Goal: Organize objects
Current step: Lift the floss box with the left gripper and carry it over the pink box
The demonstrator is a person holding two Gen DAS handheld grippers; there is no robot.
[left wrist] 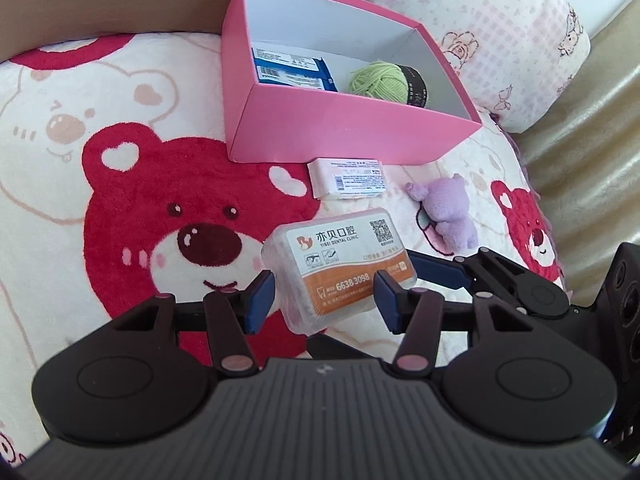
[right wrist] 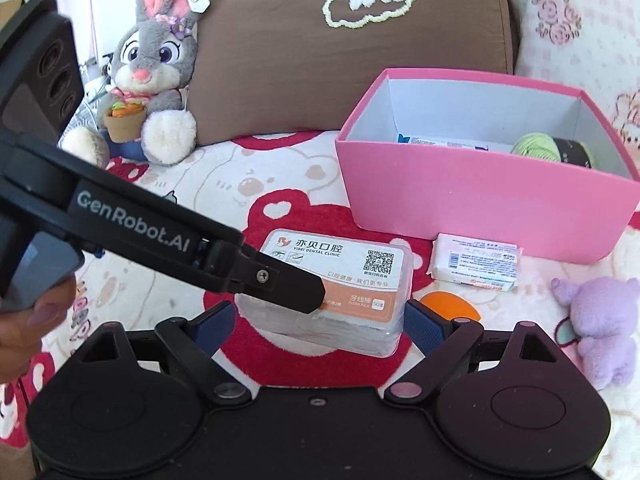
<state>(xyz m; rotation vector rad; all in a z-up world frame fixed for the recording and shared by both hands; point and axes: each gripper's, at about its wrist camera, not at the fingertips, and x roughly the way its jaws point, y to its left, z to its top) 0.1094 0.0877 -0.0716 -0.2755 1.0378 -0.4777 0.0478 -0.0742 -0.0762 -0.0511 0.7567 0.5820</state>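
Note:
A clear plastic floss-pick box (left wrist: 340, 256) with a white and orange label hangs just above the bear blanket, between both grippers. My left gripper (left wrist: 322, 300) has its blue pads against the box's near-left corner and front edge. My right gripper (right wrist: 320, 328) presses its pads on the two short ends of the same box (right wrist: 344, 264). One black finger (right wrist: 280, 280) of the left gripper crosses the box's front-left top. The pink open box (left wrist: 320, 132) stands behind, holding a blue packet (left wrist: 292, 70) and a green yarn ball (left wrist: 378, 78).
A small white-pink packet (left wrist: 347, 179) lies in front of the pink box, with a purple plush (left wrist: 448, 216) to its right. An orange round thing (right wrist: 450, 306) peeks out beside the floss box. A rabbit plush (right wrist: 148, 76), a brown cushion (right wrist: 320, 60) and a floral pillow (left wrist: 500, 28) line the back.

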